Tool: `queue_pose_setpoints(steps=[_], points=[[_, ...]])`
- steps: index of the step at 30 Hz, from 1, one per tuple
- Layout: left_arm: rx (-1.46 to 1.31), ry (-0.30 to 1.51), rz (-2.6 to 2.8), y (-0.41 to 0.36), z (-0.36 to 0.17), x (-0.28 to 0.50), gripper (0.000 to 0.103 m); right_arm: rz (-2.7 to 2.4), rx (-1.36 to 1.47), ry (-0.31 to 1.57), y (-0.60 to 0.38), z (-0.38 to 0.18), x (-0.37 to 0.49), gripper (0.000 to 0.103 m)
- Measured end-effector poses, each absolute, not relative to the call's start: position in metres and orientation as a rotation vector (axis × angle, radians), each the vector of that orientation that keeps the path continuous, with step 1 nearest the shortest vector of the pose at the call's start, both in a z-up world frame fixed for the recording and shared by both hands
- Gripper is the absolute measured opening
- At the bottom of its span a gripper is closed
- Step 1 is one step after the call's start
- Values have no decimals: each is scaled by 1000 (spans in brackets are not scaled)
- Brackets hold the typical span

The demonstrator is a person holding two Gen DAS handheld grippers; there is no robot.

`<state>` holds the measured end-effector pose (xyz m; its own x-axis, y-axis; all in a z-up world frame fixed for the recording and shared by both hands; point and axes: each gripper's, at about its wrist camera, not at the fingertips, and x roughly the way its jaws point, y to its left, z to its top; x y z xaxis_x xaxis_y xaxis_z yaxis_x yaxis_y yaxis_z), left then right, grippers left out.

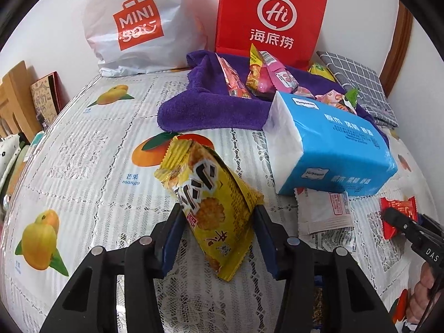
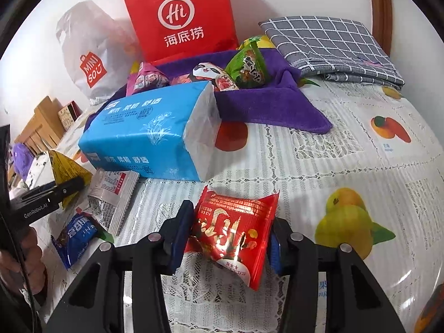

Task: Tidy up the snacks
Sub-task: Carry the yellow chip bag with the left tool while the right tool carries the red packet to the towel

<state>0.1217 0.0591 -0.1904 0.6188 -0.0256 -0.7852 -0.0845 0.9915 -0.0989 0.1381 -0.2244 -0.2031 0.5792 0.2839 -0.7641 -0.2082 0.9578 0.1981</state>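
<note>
Left gripper (image 1: 219, 222) angled steeply down toward the fruit-print surface (image 1: 91, 166), black frame filling the lower edge of its own view, blue-padded fingers (image 1: 173, 238) pinching a yellow cracker packet (image 1: 206, 202) by its lower half, the packet tilted and its crimped top leaning away toward the back. Seen from the right wrist view as a dark bar at the far left with the same yellow packet (image 2: 65, 172) poking up from it, part of a hand (image 2: 19, 252) gripping the handle below. Right gripper (image 2: 229, 236) likewise pitched down, fingers (image 2: 177, 236) clamped on both sides of a red snack packet (image 2: 233, 227), the packet's near corner hanging below the pads, over the lace cloth. From the left wrist view, only the tip of the right gripper (image 1: 396, 223) at the right edge, closed on that red packet (image 1: 399, 213), knuckles of a hand (image 1: 421, 291) beneath. Blue tissue pack (image 2: 144, 133) lying between the two, just behind both grippers, one end resting on a white sachet (image 2: 113, 194). Small blue wrapper (image 2: 77, 236) on the surface near the left hand. Farther back, a purple towel (image 2: 263, 102) carrying a heap of assorted snacks (image 2: 236, 69), a red paper bag (image 2: 183, 19) and a white plastic bag (image 1: 133, 25) against the wall, a folded grey checked cloth (image 2: 330, 44) at the right.
</note>
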Motion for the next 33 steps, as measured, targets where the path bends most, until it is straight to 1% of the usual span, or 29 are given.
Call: queue_pose_setpoints(steps=[10, 18, 27, 33], points=[[-129, 926, 3, 51, -182, 103, 45, 328, 115, 894, -228, -202, 133, 46], [-137, 885, -19, 49, -150, 80, 44, 323, 154, 916, -234, -198, 113, 46], [-96, 822, -135, 22, -94, 65, 44, 324, 148, 862, -227, -141, 87, 46], [-93, 809, -175, 8, -67, 74, 44, 327, 146, 811, -222, -104, 84, 46]])
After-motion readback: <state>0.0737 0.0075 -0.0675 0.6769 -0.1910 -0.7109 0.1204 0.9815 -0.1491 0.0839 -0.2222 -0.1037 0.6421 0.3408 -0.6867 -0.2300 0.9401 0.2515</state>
